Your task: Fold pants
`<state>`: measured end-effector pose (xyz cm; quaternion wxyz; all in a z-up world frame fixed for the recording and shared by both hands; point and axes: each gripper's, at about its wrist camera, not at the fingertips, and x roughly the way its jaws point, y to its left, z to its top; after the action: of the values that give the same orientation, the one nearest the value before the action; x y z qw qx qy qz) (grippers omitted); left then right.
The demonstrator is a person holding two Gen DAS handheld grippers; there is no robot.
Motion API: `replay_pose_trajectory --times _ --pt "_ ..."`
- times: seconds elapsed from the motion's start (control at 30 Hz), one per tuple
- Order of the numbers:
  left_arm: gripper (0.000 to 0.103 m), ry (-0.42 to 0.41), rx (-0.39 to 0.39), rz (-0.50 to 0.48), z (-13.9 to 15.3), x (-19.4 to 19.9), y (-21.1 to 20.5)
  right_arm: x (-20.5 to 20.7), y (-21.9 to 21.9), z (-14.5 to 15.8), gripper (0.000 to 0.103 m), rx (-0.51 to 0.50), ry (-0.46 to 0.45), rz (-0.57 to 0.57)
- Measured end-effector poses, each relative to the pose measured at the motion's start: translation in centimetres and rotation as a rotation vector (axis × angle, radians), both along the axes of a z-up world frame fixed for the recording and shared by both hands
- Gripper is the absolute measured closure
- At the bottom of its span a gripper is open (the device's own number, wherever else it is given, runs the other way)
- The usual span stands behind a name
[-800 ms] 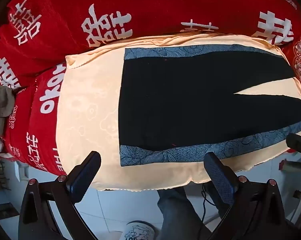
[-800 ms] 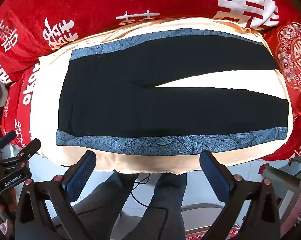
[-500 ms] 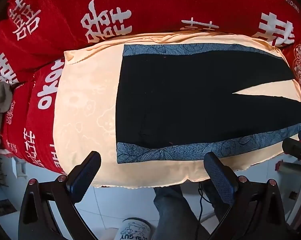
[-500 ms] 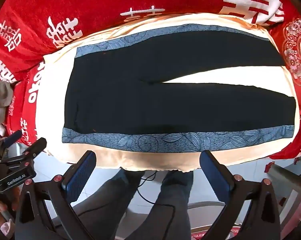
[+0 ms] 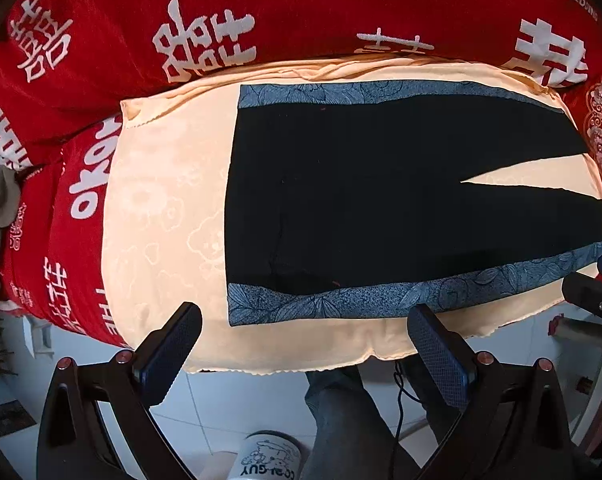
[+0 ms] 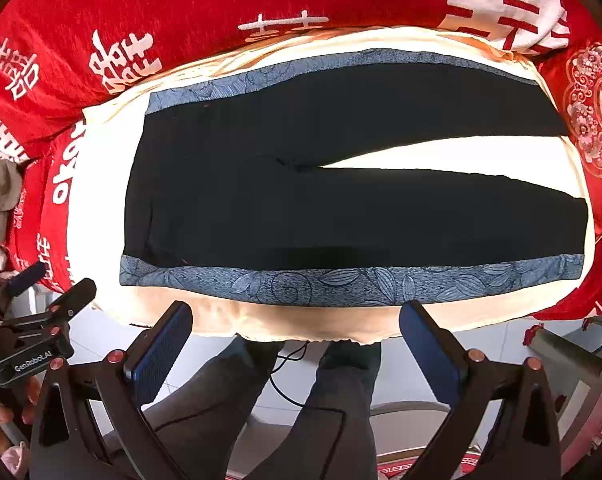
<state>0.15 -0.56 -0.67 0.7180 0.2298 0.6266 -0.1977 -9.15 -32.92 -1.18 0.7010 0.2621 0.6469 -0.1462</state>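
Black pants (image 5: 381,200) with blue floral side stripes lie flat on a cream cloth (image 5: 161,208), waistband to the left, legs spread to the right. They also show in the right wrist view (image 6: 341,216). My left gripper (image 5: 305,328) is open and empty, hovering off the near edge by the waistband's near corner. My right gripper (image 6: 297,324) is open and empty, hovering off the near edge by the middle of the near blue stripe (image 6: 341,282). The left gripper also shows at the left of the right wrist view (image 6: 33,320).
A red bedspread (image 5: 261,8) with white characters covers the surface beyond and beside the cream cloth (image 6: 421,152). The person's legs (image 6: 333,408) and a cable (image 6: 297,396) are below over white floor tiles. A white cup (image 5: 271,458) stands on the floor.
Both grippers have drifted slightly toward the near edge of the cloth, the view shifting a little. The pants have not moved. Both grippers stay open.
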Motion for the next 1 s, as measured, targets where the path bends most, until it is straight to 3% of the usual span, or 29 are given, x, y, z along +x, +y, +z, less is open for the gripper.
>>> replay_pose_trajectory --times 0.2,1.0 --pt "0.0 0.028 -0.015 0.014 -0.13 0.25 0.01 -0.11 -0.06 -0.06 0.0 -0.005 0.011 -0.006" --pt "0.0 -0.019 0.006 -0.007 0.55 0.18 -0.93 -0.11 -0.62 -0.09 0.0 -0.019 0.033 -0.016"
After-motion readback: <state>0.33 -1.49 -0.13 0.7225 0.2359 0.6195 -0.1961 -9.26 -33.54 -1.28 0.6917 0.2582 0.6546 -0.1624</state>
